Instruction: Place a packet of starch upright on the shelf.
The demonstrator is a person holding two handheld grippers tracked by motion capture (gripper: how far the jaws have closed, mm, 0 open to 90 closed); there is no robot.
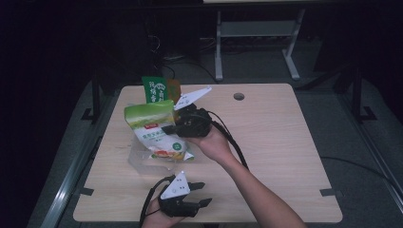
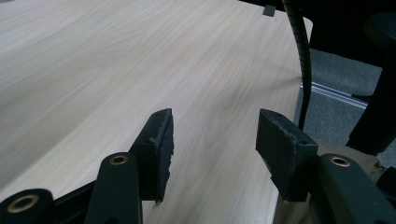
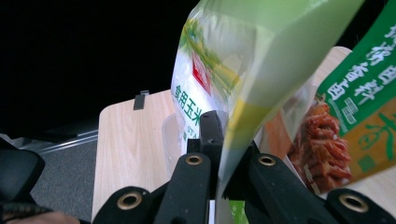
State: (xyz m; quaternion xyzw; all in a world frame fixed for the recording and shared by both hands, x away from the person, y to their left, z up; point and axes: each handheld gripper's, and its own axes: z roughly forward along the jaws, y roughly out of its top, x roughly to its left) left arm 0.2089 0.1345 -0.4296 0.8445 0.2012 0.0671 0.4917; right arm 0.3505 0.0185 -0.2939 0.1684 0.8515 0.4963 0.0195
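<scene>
A green and white food bag (image 1: 151,124) hangs tilted above the left middle of the table, and my right gripper (image 1: 169,128) is shut on its right edge. In the right gripper view the bag (image 3: 243,60) rises from between the closed jaws of the right gripper (image 3: 223,140). Under the bag lies a clear plastic container (image 1: 139,160). My left gripper (image 1: 205,193) rests near the table's front edge, open and holding nothing. The left gripper view shows its pads (image 2: 161,140) spread wide over bare wood, with the left gripper (image 2: 215,128) holding nothing.
A green and orange snack packet (image 1: 156,89) stands at the back left of the table (image 1: 275,137); its reddish sticks (image 3: 322,140) show beside the bag. A round cable hole (image 1: 239,96) sits near the far edge. A black cable (image 2: 301,56) crosses the left gripper view.
</scene>
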